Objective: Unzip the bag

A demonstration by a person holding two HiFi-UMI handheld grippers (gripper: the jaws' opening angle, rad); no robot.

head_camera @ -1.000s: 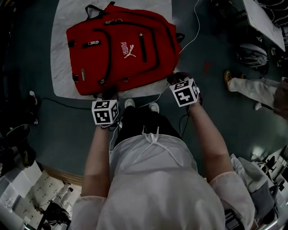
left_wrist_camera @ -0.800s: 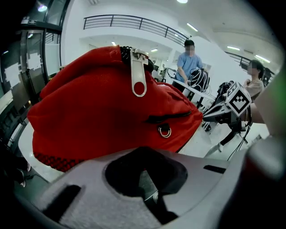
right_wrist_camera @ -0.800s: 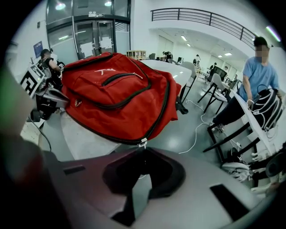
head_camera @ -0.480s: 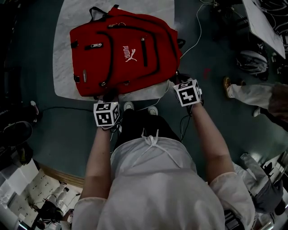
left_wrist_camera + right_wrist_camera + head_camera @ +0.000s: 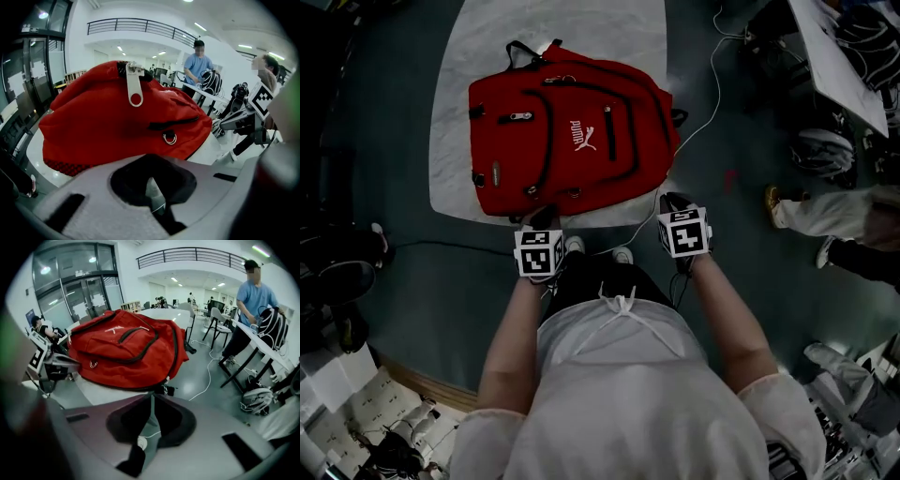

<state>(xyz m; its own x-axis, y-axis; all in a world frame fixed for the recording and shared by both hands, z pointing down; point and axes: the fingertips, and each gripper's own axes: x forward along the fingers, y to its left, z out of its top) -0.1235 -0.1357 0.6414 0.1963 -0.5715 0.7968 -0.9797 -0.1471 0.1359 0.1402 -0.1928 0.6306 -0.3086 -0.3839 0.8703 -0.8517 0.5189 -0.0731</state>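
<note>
A red backpack [image 5: 572,131] lies flat on a white marble table [image 5: 469,56], its black zipper lines facing up. My left gripper [image 5: 542,220] is at the bag's near edge, shut and empty. In the left gripper view, a silver zipper pull [image 5: 135,89] hangs on the bag's top and a metal D-ring [image 5: 169,138] sits lower. The left gripper [image 5: 150,158] stays just short of the fabric. My right gripper [image 5: 675,202] hovers off the bag's near right corner, shut with nothing held. In the right gripper view, the right gripper [image 5: 151,397] is short of the backpack [image 5: 126,350].
A white cable [image 5: 703,84] runs over the floor right of the table. A helmet [image 5: 825,150] and another person's legs [image 5: 825,202] are at the right. A person in blue [image 5: 253,301] stands by a desk beyond. Clutter fills the lower left floor [image 5: 356,403].
The head view has shifted, so the bag sits lower in frame. My right gripper has drawn back a little from the bag's corner. The left stays at the near edge.
</note>
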